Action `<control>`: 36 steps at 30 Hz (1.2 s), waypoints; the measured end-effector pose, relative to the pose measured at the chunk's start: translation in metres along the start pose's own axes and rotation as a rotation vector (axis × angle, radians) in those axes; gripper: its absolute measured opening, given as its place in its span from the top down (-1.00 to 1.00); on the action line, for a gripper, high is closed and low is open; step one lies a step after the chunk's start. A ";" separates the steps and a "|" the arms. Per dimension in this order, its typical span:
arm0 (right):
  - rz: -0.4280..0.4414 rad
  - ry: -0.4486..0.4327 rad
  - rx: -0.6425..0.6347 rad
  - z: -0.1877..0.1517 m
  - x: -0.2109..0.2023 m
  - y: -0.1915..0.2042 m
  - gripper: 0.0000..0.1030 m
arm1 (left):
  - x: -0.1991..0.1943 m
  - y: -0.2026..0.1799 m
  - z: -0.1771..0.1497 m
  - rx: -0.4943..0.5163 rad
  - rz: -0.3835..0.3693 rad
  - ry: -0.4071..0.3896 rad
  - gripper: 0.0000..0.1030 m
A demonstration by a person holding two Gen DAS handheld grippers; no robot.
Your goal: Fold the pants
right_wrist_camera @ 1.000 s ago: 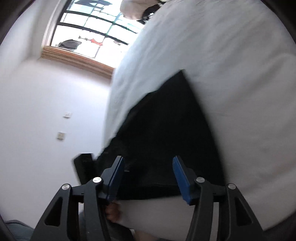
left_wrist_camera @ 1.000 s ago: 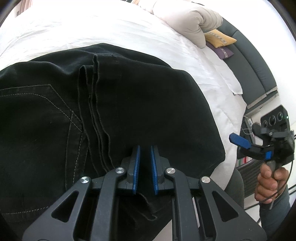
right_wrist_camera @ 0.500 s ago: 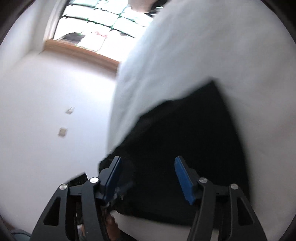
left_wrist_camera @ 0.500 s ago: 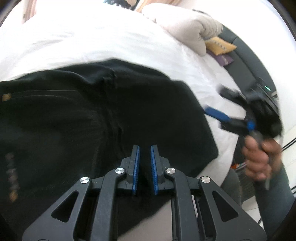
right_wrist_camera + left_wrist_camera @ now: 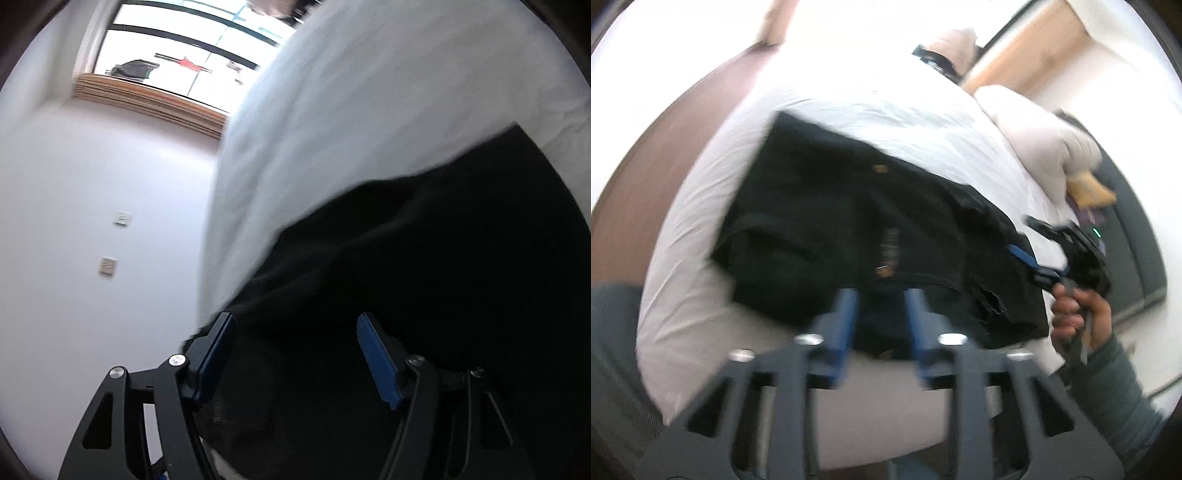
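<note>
Nearest in the left wrist view, the left gripper (image 5: 881, 328) hangs just off the near edge of the bed (image 5: 701, 206); its jaws have just been opening and now stand about half apart, with nothing between the blue fingers (image 5: 844, 325) but air, the fabric lying beyond the tips. Past them the pants (image 5: 871, 229), black and already doubled into a squat bundle, rest on the white sheet near this edge, a small tan label showing on top. At their right end the right gripper (image 5: 1039, 254) sits low over the cloth, worked by a hand (image 5: 1075, 314) in a grey-green sleeve. In the right wrist view that gripper (image 5: 295, 360) has jaws spread wide, having just been opening a little further; the dark fabric fills the space under and between the fingers (image 5: 376, 358), yet the pads do not appear to press it, so I judge it not to be gripping. Farther off are a pale pillow (image 5: 1041, 147) and, in the right view, a window (image 5: 177, 59). The step in hand looks like a release after a fold, both grippers free. The next move probably calls for picking fresh hold points at opposite ends of the bundle, closing on all the layers together, and carrying one end over the other without dragging the stack off the edge.
</note>
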State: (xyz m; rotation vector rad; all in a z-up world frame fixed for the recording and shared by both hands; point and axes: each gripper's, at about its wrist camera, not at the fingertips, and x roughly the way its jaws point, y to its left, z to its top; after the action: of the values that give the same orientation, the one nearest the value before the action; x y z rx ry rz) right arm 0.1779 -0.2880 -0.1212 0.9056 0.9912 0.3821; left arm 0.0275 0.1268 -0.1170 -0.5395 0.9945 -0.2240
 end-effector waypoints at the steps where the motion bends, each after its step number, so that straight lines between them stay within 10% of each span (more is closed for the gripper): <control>1: 0.021 -0.012 -0.009 -0.006 -0.008 0.002 -0.38 | -0.004 0.009 -0.002 -0.039 0.000 -0.009 -0.41; 8: 0.017 0.030 0.001 -0.033 0.011 0.015 -0.38 | -0.010 0.076 -0.012 -0.356 -0.116 -0.069 -0.43; 21: -0.007 0.059 -0.012 -0.049 -0.006 -0.009 -0.38 | 0.022 0.120 0.013 -0.520 -0.324 -0.150 -0.39; 26: 0.010 0.068 -0.013 -0.048 -0.006 -0.013 -0.38 | 0.027 0.135 0.012 -0.574 -0.328 -0.139 0.70; 36: 0.112 0.197 -0.091 -0.053 0.022 0.008 -0.38 | 0.016 0.124 0.017 -0.507 -0.306 -0.154 0.78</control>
State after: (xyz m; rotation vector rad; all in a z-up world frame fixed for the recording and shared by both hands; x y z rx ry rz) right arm 0.1451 -0.2434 -0.1399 0.8544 1.0968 0.6155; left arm 0.0423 0.2307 -0.1871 -1.1583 0.8129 -0.1975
